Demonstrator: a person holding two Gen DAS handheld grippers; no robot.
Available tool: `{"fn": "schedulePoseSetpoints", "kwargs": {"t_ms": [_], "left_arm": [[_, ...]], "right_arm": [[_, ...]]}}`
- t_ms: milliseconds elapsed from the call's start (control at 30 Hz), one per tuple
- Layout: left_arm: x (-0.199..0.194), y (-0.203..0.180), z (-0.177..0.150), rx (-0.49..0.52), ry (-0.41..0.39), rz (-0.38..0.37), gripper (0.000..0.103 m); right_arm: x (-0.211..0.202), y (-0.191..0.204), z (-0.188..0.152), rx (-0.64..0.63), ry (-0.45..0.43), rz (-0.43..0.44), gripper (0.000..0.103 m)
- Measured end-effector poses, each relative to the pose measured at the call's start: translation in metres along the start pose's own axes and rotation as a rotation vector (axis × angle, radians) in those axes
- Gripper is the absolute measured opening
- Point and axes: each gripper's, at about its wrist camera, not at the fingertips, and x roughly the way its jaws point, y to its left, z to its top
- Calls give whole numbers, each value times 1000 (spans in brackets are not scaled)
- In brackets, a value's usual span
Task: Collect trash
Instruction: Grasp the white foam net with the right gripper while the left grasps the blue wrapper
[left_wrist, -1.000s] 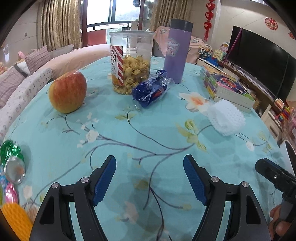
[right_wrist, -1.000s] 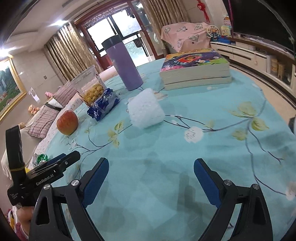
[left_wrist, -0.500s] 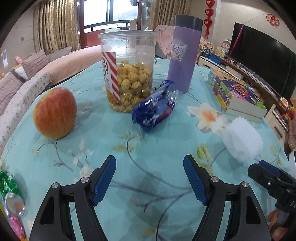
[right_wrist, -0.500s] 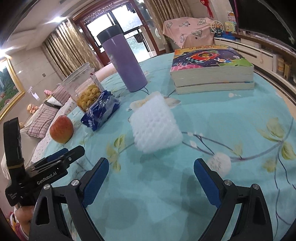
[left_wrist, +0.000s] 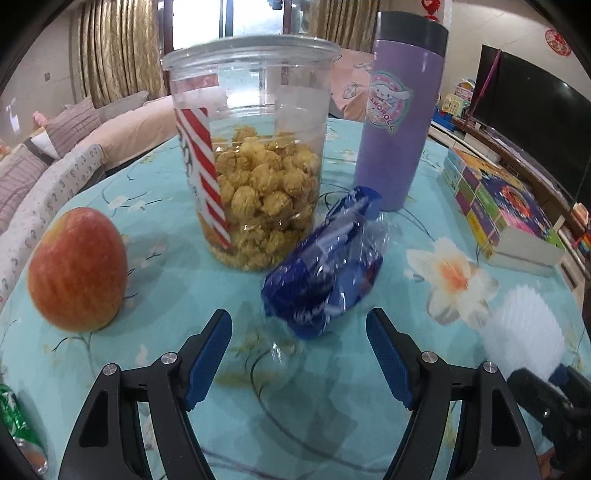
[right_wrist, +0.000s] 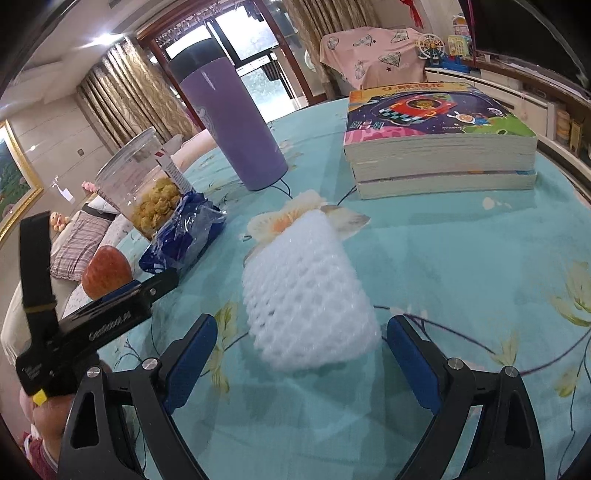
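A crumpled blue snack wrapper (left_wrist: 325, 273) lies on the teal flowered tablecloth (left_wrist: 184, 266), leaning by the popcorn tub. My left gripper (left_wrist: 299, 347) is open, with the wrapper's near end just ahead between the fingertips. A white foam fruit net (right_wrist: 306, 295) lies on the cloth; it also shows in the left wrist view (left_wrist: 524, 332). My right gripper (right_wrist: 299, 354) is open, with the net's near end between the fingertips. The wrapper also shows in the right wrist view (right_wrist: 184, 232). The left gripper's body (right_wrist: 92, 321) shows at the left of the right wrist view.
A clear popcorn tub (left_wrist: 255, 155), a purple tumbler (left_wrist: 399, 110), a red apple (left_wrist: 77, 273) and stacked books (left_wrist: 498, 210) stand on the table. A crushed green can (left_wrist: 14, 424) lies at the near left. A sofa and TV lie beyond the table edges.
Both grippers have moved forward over the table: the left one closing in on the blue wrapper, the right one on the white foam net. Both stayed open.
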Motion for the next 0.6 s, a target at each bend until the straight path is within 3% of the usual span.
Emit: {"fn": "schedulePoseSetpoints", "kwargs": {"t_ms": [200, 267, 300, 367, 400, 467, 600], "left_arm": [[14, -2, 4, -35, 11, -27, 70], [19, -6, 4, -22, 20, -36, 44], [21, -8, 5, -16, 30, -53, 39], [20, -8, 5, -11, 26, -55, 37], [18, -8, 5, -8, 20, -57, 32], [15, -10, 3, 3, 8, -62, 25], [3, -20, -7, 32, 3, -68, 19]], "right_arm": [[4, -4, 4, 18, -12, 6, 94], [4, -5, 4, 13, -12, 5, 91], [5, -4, 4, 9, -12, 2, 88], [4, -4, 4, 4, -15, -12, 62], [4, -6, 3, 10, -16, -23, 56], [2, -10, 3, 27, -16, -16, 51], [-7, -16, 1, 37, -26, -11, 47]]}}
